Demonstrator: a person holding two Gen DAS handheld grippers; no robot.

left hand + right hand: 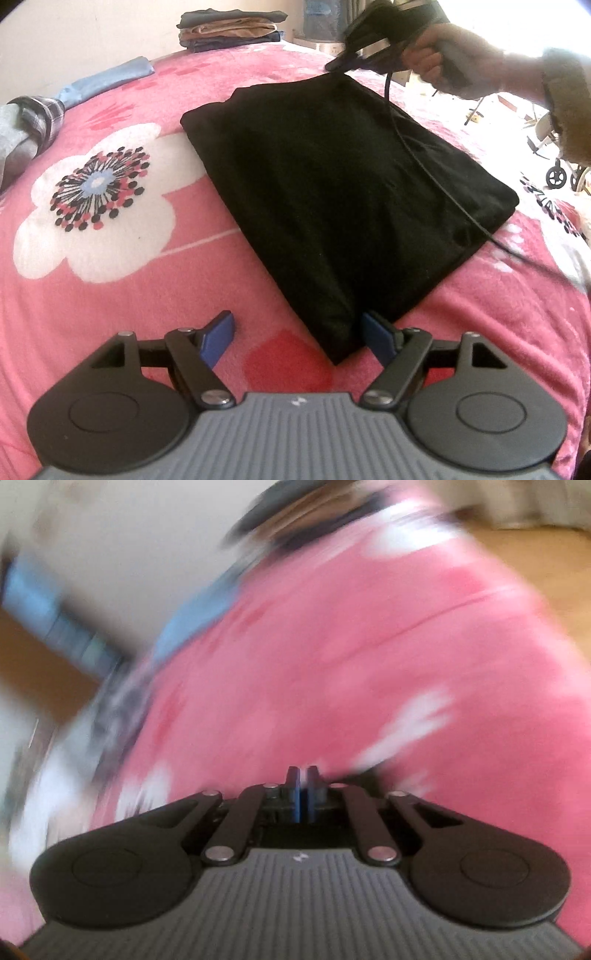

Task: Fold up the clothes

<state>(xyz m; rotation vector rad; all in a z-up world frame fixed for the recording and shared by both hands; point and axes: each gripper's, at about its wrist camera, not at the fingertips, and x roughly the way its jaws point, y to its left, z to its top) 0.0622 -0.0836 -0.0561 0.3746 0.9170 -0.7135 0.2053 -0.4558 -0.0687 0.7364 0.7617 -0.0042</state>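
Note:
A black garment (332,192), folded into a flat rectangle, lies on the pink flowered blanket (122,306). My left gripper (297,338) is open just above the blanket. The garment's near corner sits between its blue pads (218,338), and only the right-hand pad is next to the cloth. In the left wrist view, a hand holds my right gripper (336,65) over the garment's far corner. In its own blurred view, the right gripper (303,786) is shut, its pads nearly together with no cloth between them, above the pink blanket (351,657).
A stack of folded clothes (231,31) sits at the far edge of the bed. A light blue garment (107,79) and a bundle of plaid and grey cloth (35,123) lie to the left. The right gripper's black cable (424,158) trails across the garment.

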